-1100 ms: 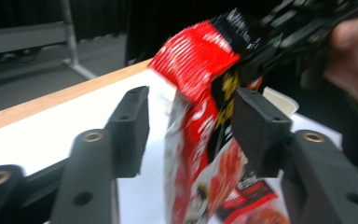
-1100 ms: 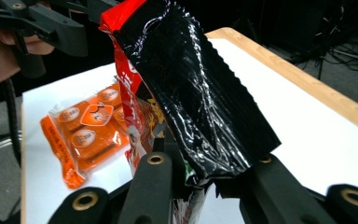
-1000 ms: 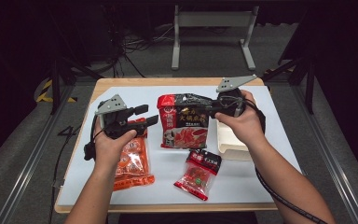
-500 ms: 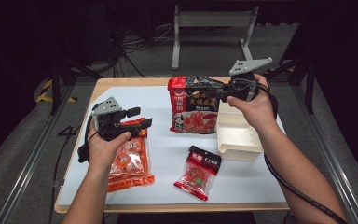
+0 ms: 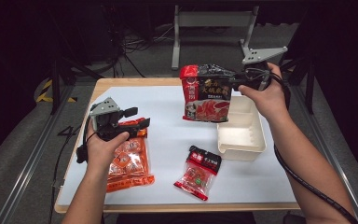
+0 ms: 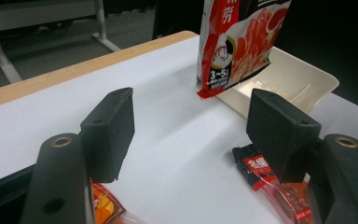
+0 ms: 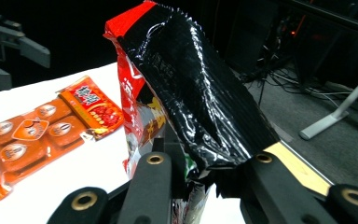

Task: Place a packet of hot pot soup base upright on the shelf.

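White table [image 5: 168, 98] — right gripper [image 5: 242, 81] clamps pouch [image 5: 207, 93]; left gripper [image 5: 137, 118] jaws opening, empty.

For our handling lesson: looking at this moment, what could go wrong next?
The right gripper pinches the red-and-black pouch only at its top corner, so it may swing or slip before it is over the white tray. The left gripper, jaws just opened, hangs empty above the orange packet and might nudge it.
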